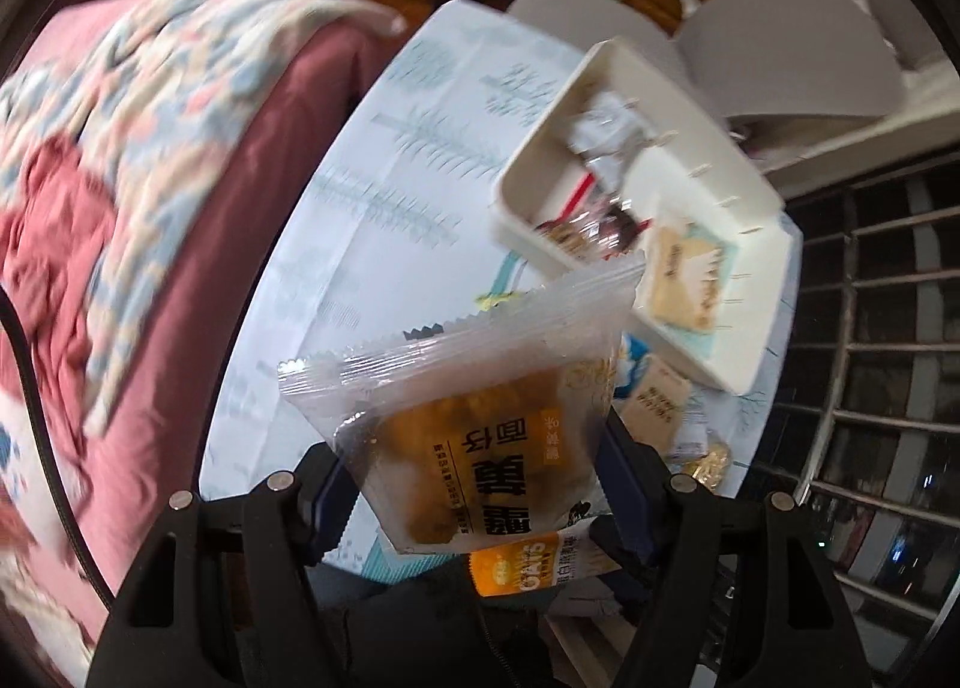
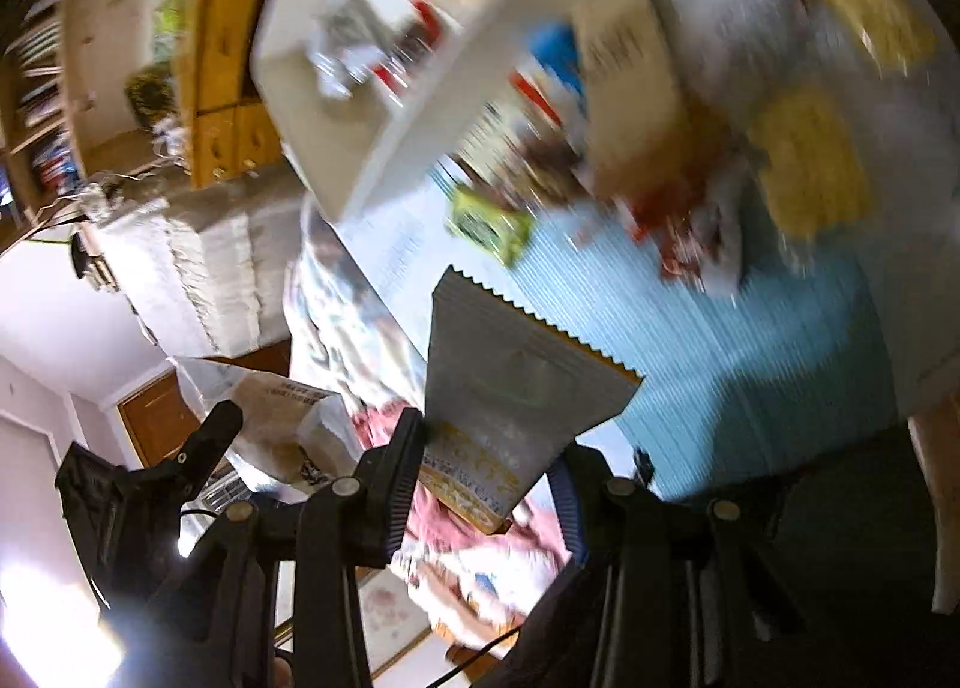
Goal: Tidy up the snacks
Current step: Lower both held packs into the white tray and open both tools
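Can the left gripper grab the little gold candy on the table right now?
Probably not yet. The left gripper already has its fingers closed on a clear bread packet, so nothing else fits. The gold candy lies uncovered on the table nearby.

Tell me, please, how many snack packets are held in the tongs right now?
2: a clear bread packet in the left tongs, and a silver packet in the right tongs. An orange oat packet sits below the left one; whether it is gripped is unclear.
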